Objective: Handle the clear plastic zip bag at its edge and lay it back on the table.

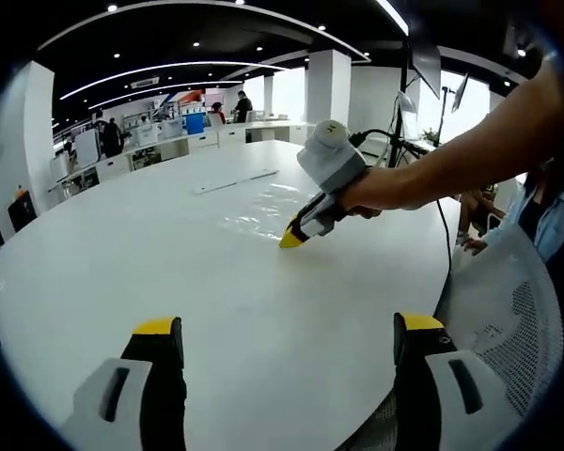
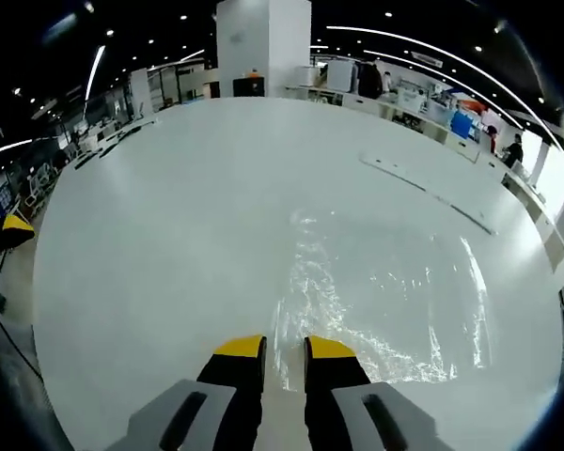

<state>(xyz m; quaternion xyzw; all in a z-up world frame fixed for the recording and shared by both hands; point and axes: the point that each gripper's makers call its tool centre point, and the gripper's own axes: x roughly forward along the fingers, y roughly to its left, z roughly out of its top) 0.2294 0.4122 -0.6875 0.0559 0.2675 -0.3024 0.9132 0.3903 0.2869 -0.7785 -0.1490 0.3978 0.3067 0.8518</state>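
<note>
Left claw [image 1: 287, 334] stood open, jaws wide apart over bare white bench [image 1: 122, 254], well apart from the zip bag [image 1: 263, 211]. Bag lay flat on bench. Right claw [image 2: 284, 355] nearly closed, narrow gap between jaws, tips at the bag's near edge; grip on bag [image 2: 385, 291] could not be told.

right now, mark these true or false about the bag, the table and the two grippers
1. The clear zip bag lies flat on the white table. True.
2. The right gripper has its jaws spread wide. False: they stand nearly together, at the bag's near edge.
3. The left gripper is open, with bare table between its jaws. True.
4. The bag hangs in the air, lifted off the table. False: it rests on the tabletop.
5. A person's hand holds the right gripper. True.
</note>
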